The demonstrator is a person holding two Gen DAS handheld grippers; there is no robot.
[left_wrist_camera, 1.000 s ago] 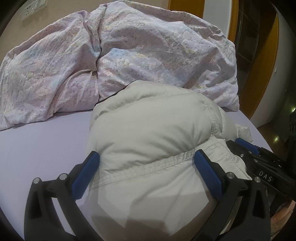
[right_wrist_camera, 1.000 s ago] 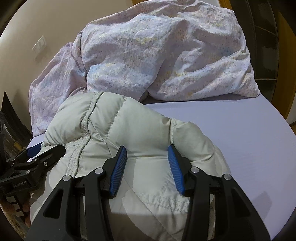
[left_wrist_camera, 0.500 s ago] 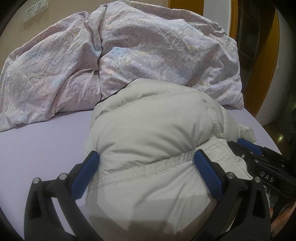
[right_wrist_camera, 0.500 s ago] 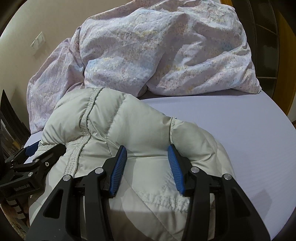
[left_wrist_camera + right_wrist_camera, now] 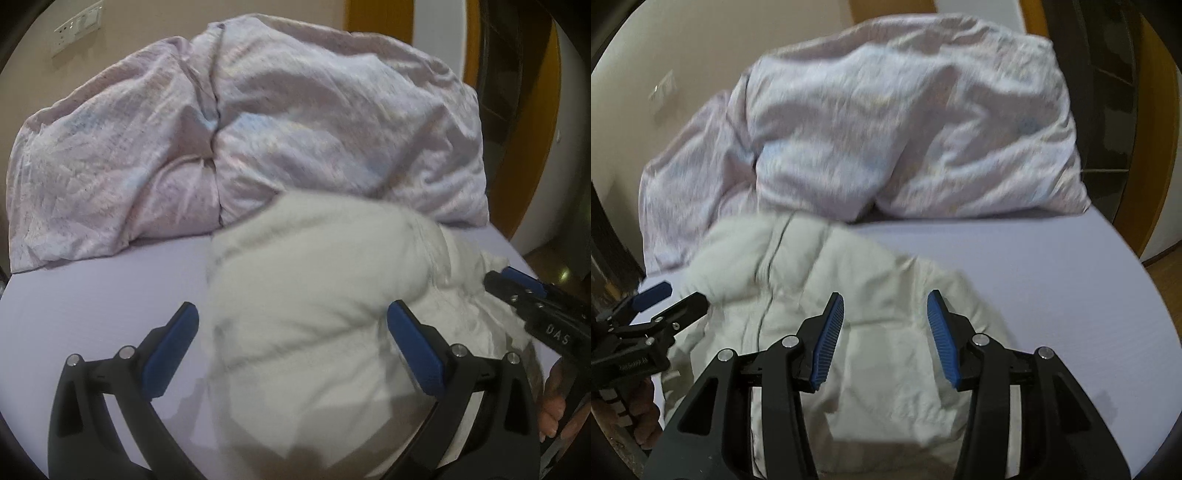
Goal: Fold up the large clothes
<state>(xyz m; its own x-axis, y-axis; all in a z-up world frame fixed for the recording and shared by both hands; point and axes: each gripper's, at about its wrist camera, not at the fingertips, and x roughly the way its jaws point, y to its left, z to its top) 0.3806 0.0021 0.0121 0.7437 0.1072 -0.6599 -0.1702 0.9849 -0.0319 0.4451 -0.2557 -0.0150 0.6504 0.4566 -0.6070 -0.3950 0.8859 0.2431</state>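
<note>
Left wrist view
- Left gripper [image 5: 291, 332]: jaws spread wide, blue pads standing clear on either side of the jacket's bulk; nothing pinched, so released.
- Puffer jacket [image 5: 317, 295]: pale grey, bunched into a puffy mound on the bed sheet [image 5: 92, 306], rising between the two left fingers; blurred.
- Jacket's left edge: ends just inside the left pad, with bare sheet showing between pad and cloth.
- Right gripper [image 5: 517, 286]: enters from the right edge, its tip touching the jacket's right side; too little shows here to tell its jaw state.
- Open room: a broad bare stretch of lilac sheet to the left of the jacket, reaching to the duvet.
- Duvet [image 5: 258, 140]: crumpled floral heap across the far side of the bed, its near fold touching the jacket's far end.
- Bed's right edge: drops off beside a wooden door frame [image 5: 532, 155].

Right wrist view
- Right gripper [image 5: 885, 321]: fingers parted, ribbed blue pads hanging above the jacket [image 5: 849, 302] with clear gaps; released.
- Jacket: lies flatter here, its zip seam running away from the camera left of the fingers.
- Left gripper [image 5: 670, 297]: at the left edge, jaws apart, by the jacket's left side.
- Open room: bare sheet [image 5: 1052, 288] wide to the right, up to the bed's curved edge.
- Duvet [image 5: 905, 129]: piled along the far side.
</note>
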